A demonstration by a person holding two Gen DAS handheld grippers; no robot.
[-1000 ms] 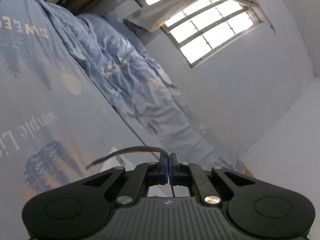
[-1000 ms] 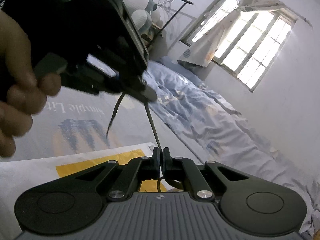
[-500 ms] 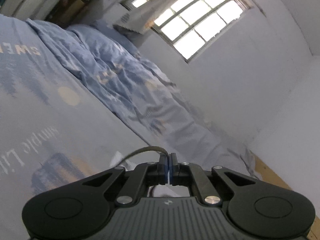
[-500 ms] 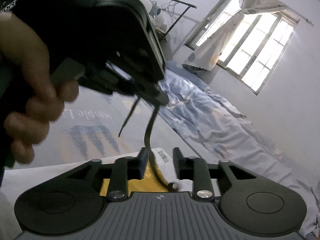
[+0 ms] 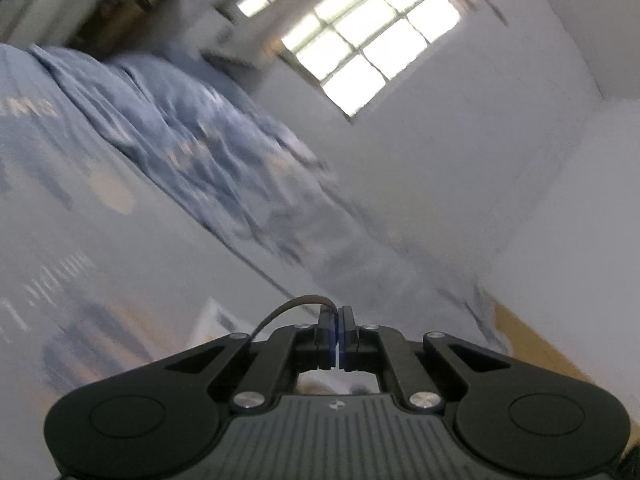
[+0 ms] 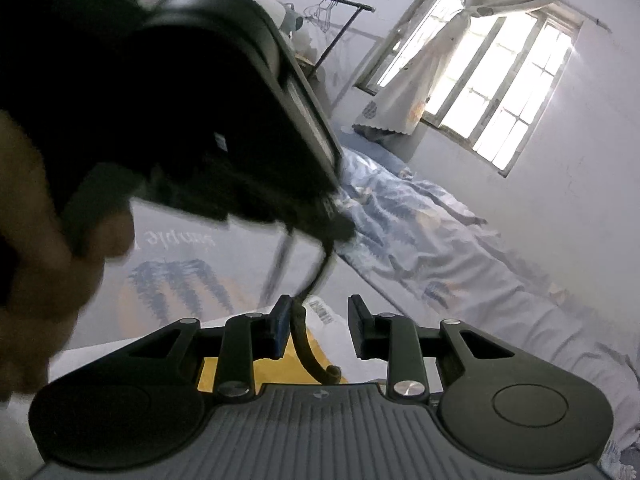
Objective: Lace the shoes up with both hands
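Observation:
My left gripper is shut on a dark brown shoelace that arcs away to the left of its tips. In the right wrist view the same left gripper is held by a hand, up and left, with the shoelace hanging from its tips down between my right gripper's fingers. My right gripper is open, and the lace runs loose through the gap close to the left finger. The shoe is hidden below the gripper bodies.
A bed with a blue printed duvet fills the background. A white and yellow sheet lies under the right gripper. A barred window with a curtain and a clothes rail stand behind.
My right gripper has opened and let go of the lace. The left gripper has stayed shut on the lace and moved nearer to the right gripper, and its view has swung, blurring.

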